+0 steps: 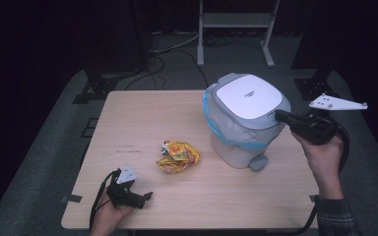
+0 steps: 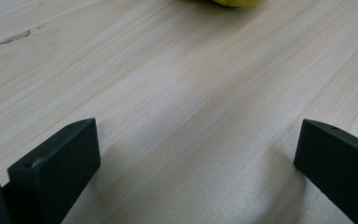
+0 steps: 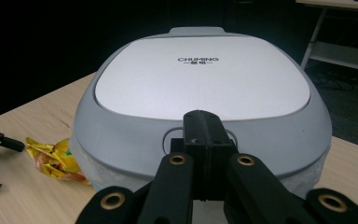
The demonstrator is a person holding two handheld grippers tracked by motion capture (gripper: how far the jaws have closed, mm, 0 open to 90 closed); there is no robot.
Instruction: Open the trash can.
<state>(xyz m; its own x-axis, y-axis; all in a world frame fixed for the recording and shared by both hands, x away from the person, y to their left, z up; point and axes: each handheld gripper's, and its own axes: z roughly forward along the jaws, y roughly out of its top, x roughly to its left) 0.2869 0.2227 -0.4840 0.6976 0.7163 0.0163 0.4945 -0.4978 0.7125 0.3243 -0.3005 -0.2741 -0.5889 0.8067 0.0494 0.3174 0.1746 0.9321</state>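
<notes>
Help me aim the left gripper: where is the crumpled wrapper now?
In the high view the wrapper lies on the table near its middle, left of the bin and just ahead of the left gripper.

Both grippers are black. The left gripper [image 1: 147, 195] carries a small grey three-cornered plate on top and a black cable looping off behind it; its jaws are flat, blocky, matte, each with a small screw hole. The right gripper [image 1: 278, 116] has a larger white three-cornered plate, brass-ringed pivots, a thick black cable. The right sleeve [image 1: 338, 216] is dark plaid.
</notes>
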